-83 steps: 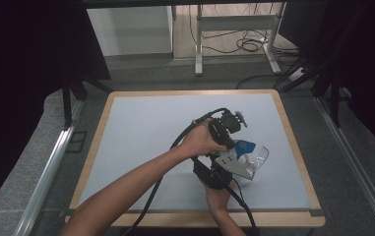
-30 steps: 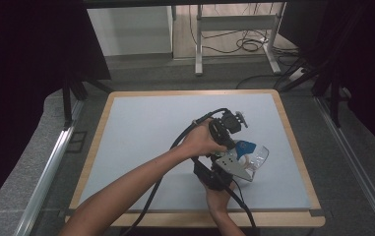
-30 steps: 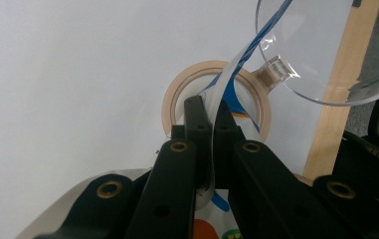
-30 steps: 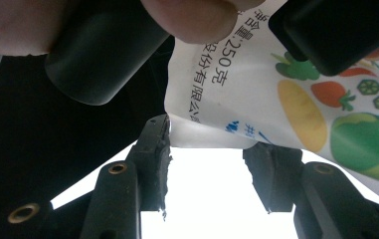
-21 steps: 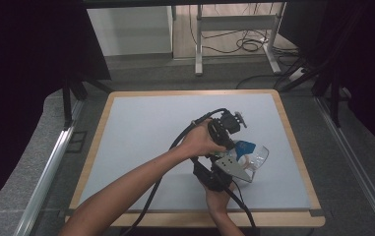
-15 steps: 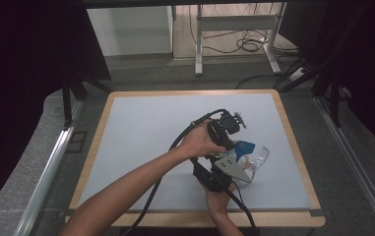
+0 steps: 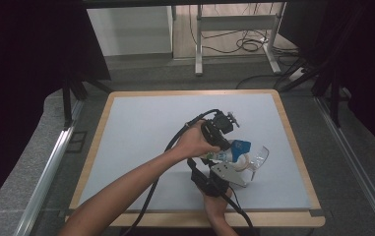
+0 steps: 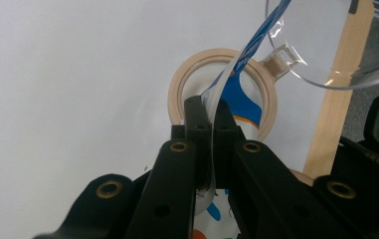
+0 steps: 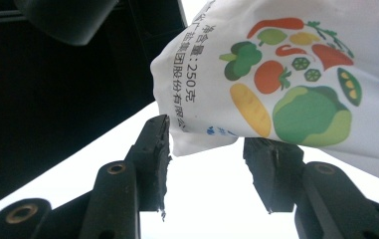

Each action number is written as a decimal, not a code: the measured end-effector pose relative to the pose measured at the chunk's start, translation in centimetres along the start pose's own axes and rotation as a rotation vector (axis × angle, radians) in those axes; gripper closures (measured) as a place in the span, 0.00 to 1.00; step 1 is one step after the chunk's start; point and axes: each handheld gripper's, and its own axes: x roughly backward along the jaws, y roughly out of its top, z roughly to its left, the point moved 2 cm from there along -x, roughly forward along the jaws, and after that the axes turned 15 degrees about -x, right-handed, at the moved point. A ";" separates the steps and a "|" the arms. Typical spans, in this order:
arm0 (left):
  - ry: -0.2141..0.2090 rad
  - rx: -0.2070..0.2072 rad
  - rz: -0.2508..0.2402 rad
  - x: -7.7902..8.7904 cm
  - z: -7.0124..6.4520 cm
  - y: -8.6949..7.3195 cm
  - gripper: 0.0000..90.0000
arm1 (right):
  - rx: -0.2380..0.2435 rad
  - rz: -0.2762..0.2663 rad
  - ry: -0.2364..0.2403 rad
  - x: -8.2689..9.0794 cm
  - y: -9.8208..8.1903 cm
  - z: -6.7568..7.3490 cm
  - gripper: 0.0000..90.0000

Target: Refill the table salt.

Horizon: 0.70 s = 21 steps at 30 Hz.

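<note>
Left gripper (image 8: 208,117) is clamped on the top edge of a printed pouch (image 9: 296,74), near the table's (image 7: 136,128) right side above a round container (image 8: 224,92); right gripper (image 9: 207,149) stands parted around its lower corner. Thin film may slip. Left forearm reaches diagonally across; right hand (image 7: 217,209) enters from the near edge.

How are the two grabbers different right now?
The left gripper has its jaws pinched shut on the bag's thin top edge, over a tan ring. The right gripper has its jaws spread wide, with the bag's lower corner hanging between them; whether it touches them is unclear. Both have black jaws, and both are at the same printed bag.
</note>
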 end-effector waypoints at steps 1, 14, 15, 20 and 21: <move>0.000 0.000 -0.003 0.1 0.0 -0.1 1.00 | 0.003 0.000 -0.002 0.0 -0.1 0.0 0.59; -0.005 0.003 -0.030 0.6 -0.2 -0.5 1.00 | 0.009 0.018 -0.026 0.2 -0.8 -0.1 0.57; -0.005 0.005 -0.034 0.7 -0.3 -0.5 1.00 | 0.013 0.019 -0.027 0.2 -0.8 -0.2 0.56; -0.008 0.006 -0.038 0.8 -0.3 -0.6 1.00 | 0.021 0.026 -0.029 0.5 -0.8 -0.3 0.55; -0.008 0.006 -0.039 0.8 -0.3 -0.6 1.00 | 0.022 0.029 -0.028 0.5 -0.9 -0.3 0.55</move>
